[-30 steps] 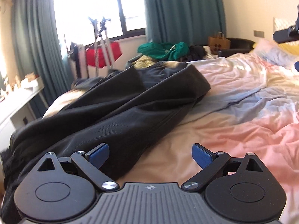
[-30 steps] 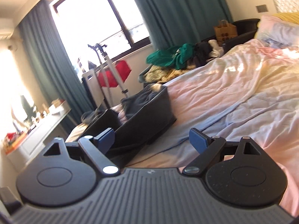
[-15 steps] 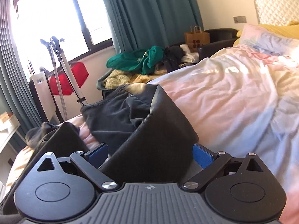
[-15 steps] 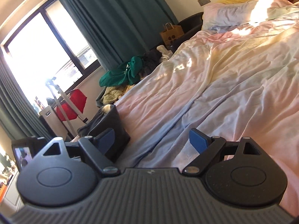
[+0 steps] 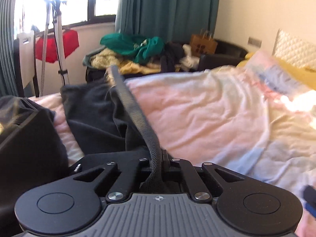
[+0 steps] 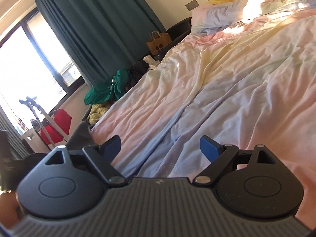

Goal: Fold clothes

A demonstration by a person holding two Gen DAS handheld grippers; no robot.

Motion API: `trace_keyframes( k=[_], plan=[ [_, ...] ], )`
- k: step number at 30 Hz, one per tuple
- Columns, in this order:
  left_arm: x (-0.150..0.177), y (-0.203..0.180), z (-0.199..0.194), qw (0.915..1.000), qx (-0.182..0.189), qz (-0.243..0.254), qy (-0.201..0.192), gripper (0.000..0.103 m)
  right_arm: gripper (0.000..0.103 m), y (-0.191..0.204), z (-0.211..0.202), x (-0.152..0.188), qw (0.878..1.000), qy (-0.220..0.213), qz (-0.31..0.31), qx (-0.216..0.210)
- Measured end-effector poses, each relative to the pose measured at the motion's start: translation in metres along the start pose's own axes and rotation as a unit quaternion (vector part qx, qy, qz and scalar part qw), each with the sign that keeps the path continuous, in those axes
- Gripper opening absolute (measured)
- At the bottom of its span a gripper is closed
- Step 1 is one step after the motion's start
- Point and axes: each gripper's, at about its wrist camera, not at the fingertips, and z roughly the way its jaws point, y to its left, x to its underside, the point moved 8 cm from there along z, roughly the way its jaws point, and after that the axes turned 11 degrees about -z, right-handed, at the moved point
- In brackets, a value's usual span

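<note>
Sunlight comes through the window [image 5: 59, 0] at the far left of the room, and teal curtains [image 5: 167, 9] hang beside it. Under both my claws lies the bed, covered by a wrinkled duvet [image 5: 207, 118] in pale pink, yellow and blue, with pillows [image 6: 227, 13] at the far right end. My left gripper [image 5: 159, 163] is closed together on the ribbed hem [image 5: 136, 116] of a black garment [image 5: 94, 118]; this hem goes up from between my fingers as a tight dark band toward the far side. The garment itself is spread on the left part of the bed, with folds, and another dark part of it is near on the left, just beside my left claw. My right gripper [image 6: 164, 148] has its blue pads [image 6: 209, 150] wide apart and it holds nothing; it hovers over the duvet, and a small corner of the black garment [image 6: 81, 136] shows just beyond its left finger. Beyond the far edge of the bed there is a pile of clothes [image 5: 134, 53], with a green piece on top and yellow ones under it. A brown paper bag [image 5: 203, 43] stands on a dark armchair [image 5: 221, 59] to the right of this pile. Near the window I see a red cloth [image 5: 57, 45] behind a light stand [image 5: 57, 45], but this area is blurred.
</note>
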Motion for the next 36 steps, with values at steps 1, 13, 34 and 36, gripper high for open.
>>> trace_keyframes(
  k=[1, 13, 34, 36],
  plan=[
    [-0.003, 0.001, -0.023, 0.9999, 0.01, -0.005, -0.011, 0.002, 0.089, 0.001, -0.002, -0.001, 1.0, -0.006, -0.004, 0.0],
    [0.063, 0.104, -0.275, 0.976, 0.054, -0.182, -0.106, 0.003, 0.088, 0.048, -0.033, 0.0, 0.991, 0.033, -0.039, -0.12],
    [0.144, 0.317, -0.315, 0.8894, -0.04, -0.428, -0.156, 0.003, 0.072, 0.174, 0.05, 0.12, 0.883, 0.29, 0.159, -0.333],
    [0.145, 0.324, -0.312, 0.8841, -0.04, -0.437, -0.159, 0.003, 0.074, 0.181, 0.065, 0.132, 0.872, 0.297, 0.183, -0.343]
  ],
)
